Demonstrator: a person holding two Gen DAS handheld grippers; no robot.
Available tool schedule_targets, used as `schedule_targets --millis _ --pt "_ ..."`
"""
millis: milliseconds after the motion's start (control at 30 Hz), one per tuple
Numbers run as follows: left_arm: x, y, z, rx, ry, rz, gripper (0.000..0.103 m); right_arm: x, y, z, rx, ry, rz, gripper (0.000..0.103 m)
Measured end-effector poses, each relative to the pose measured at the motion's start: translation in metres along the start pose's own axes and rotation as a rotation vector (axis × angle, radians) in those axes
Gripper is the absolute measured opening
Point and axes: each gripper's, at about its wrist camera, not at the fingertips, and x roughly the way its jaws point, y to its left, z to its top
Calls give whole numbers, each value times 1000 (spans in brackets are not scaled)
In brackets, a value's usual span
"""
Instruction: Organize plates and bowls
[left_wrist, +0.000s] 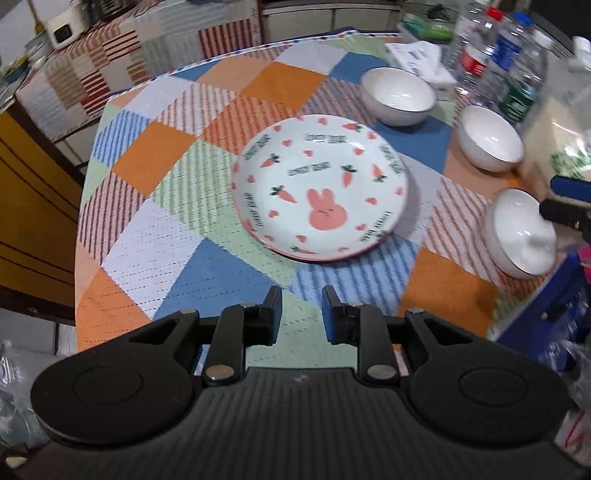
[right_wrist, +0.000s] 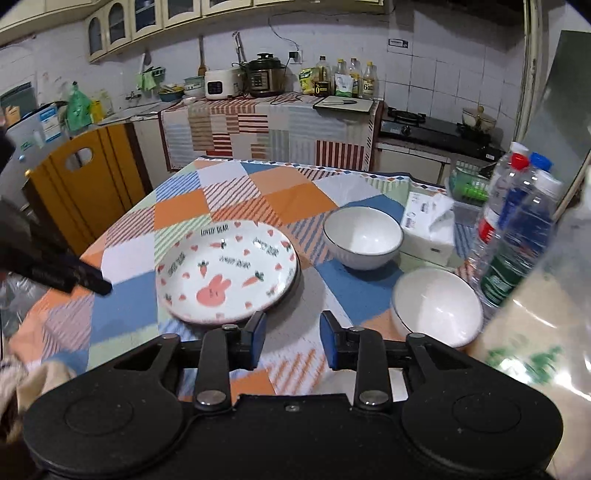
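A white plate with a pink rabbit and carrots (left_wrist: 320, 186) lies mid-table on a patchwork cloth; it seems to rest on another plate. It also shows in the right wrist view (right_wrist: 225, 273). Three white bowls stand to its right: far (left_wrist: 397, 96), middle (left_wrist: 489, 138), near (left_wrist: 522, 232). The right wrist view shows two bowls, far (right_wrist: 362, 236) and near (right_wrist: 437, 306). My left gripper (left_wrist: 301, 314) is open and empty, just short of the plate. My right gripper (right_wrist: 291, 339) is open and empty, between the plate and the near bowl.
Several water bottles (left_wrist: 495, 59) and a tissue box (right_wrist: 428, 225) stand at the table's right. A plastic bag (right_wrist: 535, 332) is at the far right. A yellow chair (right_wrist: 85, 181) stands left of the table. A kitchen counter (right_wrist: 266, 125) is behind.
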Motion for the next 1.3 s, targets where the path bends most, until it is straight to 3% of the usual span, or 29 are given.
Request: schedule_targets --millis 100,233,467,567,833,900,1033,1300 --pt "-4 -19 0 29 4 -17 25 -15 -9 -17 -21 12 3 47" --pt "2 -49 3 66 18 -46 41 -24 -21 -44 -69 32 15 64" --pt "28 -102 10 140 26 -108 50 -21 -38 -86 -108 72 31 76" --pt "40 -118 15 146 15 -145 51 -13 -45 -95 -82 100 5 92" --pt "78 -146 23 85 -4 -186 51 20 -70 -103 44 172 -9 93" --pt "88 -153 26 78 3 -197 50 32 -72 -103 47 208 -9 93" --pt "101 -165 31 111 -23 -122 51 52 -69 -106 35 246 2 93" --pt "106 -156 32 30 -30 -154 50 74 -61 -104 -14 244 -13 94"
